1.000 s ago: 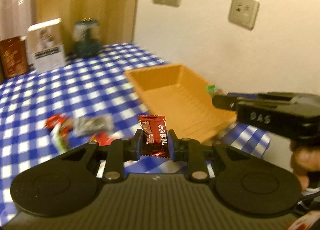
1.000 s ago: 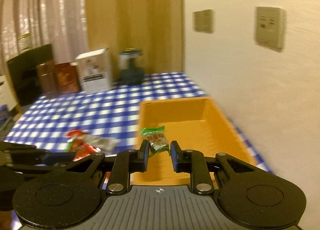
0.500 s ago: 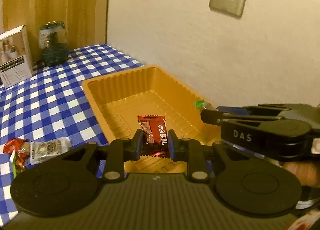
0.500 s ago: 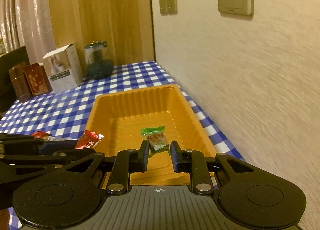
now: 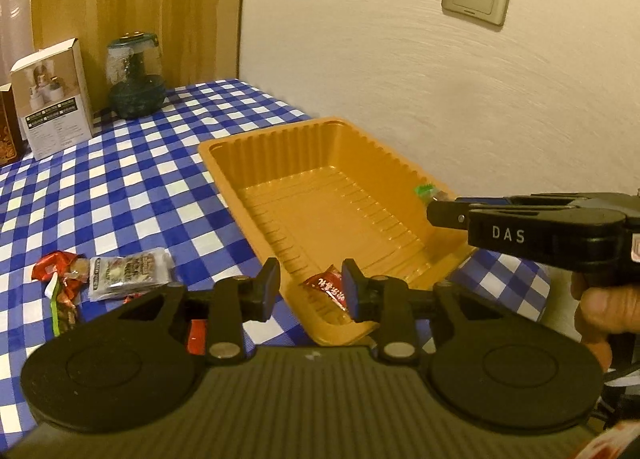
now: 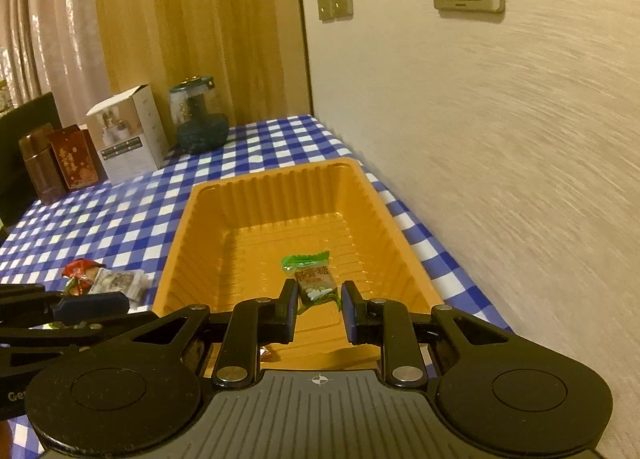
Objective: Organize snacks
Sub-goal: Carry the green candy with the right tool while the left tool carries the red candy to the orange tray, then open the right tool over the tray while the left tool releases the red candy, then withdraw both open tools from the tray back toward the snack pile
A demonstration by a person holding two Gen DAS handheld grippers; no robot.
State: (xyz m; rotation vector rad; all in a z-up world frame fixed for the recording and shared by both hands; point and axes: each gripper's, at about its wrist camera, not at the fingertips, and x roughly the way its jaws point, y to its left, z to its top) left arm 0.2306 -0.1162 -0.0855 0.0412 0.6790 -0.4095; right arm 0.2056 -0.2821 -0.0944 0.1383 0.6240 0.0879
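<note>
Now the left gripper [image 5: 310, 289] stands apart above the red foil-wrapped candy [image 5: 329, 286] lying in the ribbed orange plastic tray [image 5: 248, 151]. Right gripper [image 6: 319, 305] appears parted around the green-wrapped candy [image 6: 312, 277]; light, crinkly, best pinched mid-body.

Red candy [image 5: 329, 288] in orange tray [image 5: 256, 147], between parted left tool [image 5: 311, 291] fingers.
</note>
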